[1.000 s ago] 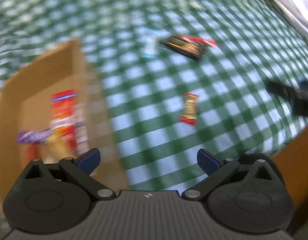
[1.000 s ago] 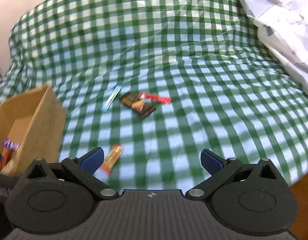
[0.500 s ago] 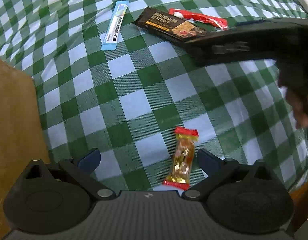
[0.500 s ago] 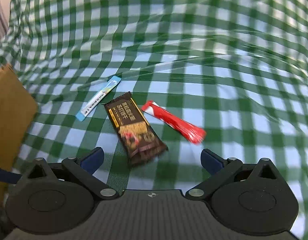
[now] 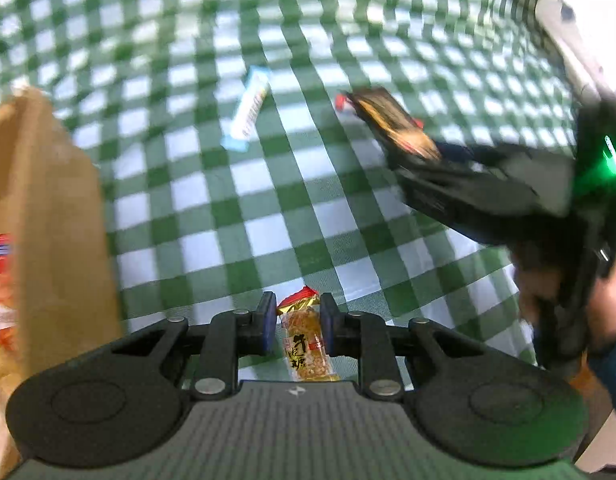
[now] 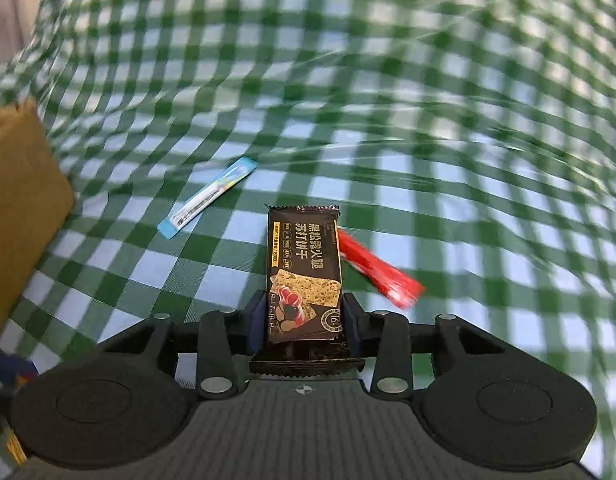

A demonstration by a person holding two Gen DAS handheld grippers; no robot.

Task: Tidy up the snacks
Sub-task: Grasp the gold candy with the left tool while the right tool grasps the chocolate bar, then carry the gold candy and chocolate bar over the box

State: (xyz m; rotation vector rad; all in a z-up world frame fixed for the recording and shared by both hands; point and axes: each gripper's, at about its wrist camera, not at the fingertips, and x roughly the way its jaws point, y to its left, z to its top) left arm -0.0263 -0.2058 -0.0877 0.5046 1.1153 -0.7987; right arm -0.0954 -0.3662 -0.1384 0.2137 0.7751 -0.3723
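Observation:
My left gripper [image 5: 298, 326] is shut on a small gold peanut candy with red ends [image 5: 306, 340], above the green checked cloth. My right gripper [image 6: 304, 318] is shut on a black cracker packet [image 6: 304, 264]; it also shows in the left wrist view [image 5: 391, 122], lifted and blurred. A red stick packet [image 6: 377, 272] lies on the cloth just right of the black packet. A light blue stick packet [image 6: 206, 200] lies to the left, also in the left wrist view [image 5: 250, 110]. A cardboard box [image 5: 48, 216] with snacks inside stands at the left.
The green and white checked cloth [image 6: 447, 120] covers the whole surface. The box wall also shows at the left of the right wrist view [image 6: 16, 216]. A white patterned fabric [image 5: 567, 28] lies at the far right. The right hand and gripper body [image 5: 527, 208] fill the right side.
Both grippers went from open to shut: the left closed on the gold candy, the right closed on the black cracker packet and lifted it off the cloth.

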